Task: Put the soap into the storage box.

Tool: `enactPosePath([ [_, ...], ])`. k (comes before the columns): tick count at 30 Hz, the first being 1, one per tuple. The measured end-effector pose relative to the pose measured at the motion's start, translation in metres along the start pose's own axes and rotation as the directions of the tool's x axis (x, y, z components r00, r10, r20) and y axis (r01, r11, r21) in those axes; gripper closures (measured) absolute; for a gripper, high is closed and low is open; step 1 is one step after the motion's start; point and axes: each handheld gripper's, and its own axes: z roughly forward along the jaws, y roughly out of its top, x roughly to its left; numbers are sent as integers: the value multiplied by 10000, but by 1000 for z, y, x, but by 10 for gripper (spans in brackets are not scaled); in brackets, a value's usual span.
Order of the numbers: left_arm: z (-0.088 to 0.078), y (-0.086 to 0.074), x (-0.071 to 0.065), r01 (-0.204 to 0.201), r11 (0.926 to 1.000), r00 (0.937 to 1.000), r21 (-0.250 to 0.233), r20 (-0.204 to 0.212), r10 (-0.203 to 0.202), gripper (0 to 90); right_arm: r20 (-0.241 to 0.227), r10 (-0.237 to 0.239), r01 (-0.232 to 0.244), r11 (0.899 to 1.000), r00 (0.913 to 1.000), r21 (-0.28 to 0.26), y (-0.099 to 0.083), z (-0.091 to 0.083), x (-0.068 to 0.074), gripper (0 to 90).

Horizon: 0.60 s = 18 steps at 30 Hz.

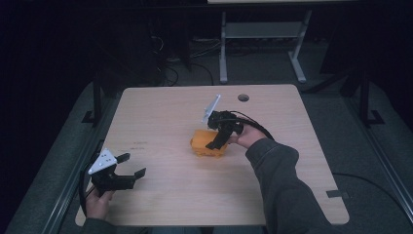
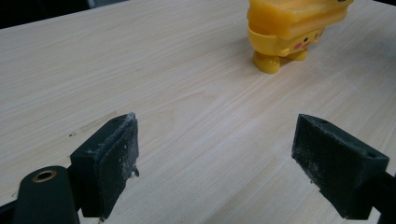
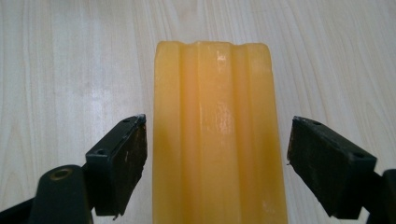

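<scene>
Right gripper (image 3: 215, 163) poised above yellow toy figure (image 1: 208, 144) near table (image 1: 160, 122) centre, jaws spread either side of its ridged top, not yet touching. Best closed squarely on flat sides, centred, gently; glossy plastic likely slippery. Left gripper (image 2: 215, 163) parked near front-left edge, jaws wide apart, holding nothing. Cable hole (image 1: 243, 97) far off. Nothing blocking approach.

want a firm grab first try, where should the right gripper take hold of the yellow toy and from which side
Grip the yellow toy across its two long flat flanks, coming down from above. Its ridged top runs straight between the right gripper, whose open jaws already straddle it with a little room each side. The flanks look parallel, so the pads should seat flat. The rounded feet look poorer to clamp.
</scene>
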Motion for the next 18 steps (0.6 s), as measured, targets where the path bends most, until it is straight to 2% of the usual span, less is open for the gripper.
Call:
enactPosePath([
  [18, 0, 0, -1, -26, 10000, 10000, 0, 8, 26, 141, 264, 270, -266, 9995, 9993, -169, -16, -17, 1, 206],
])
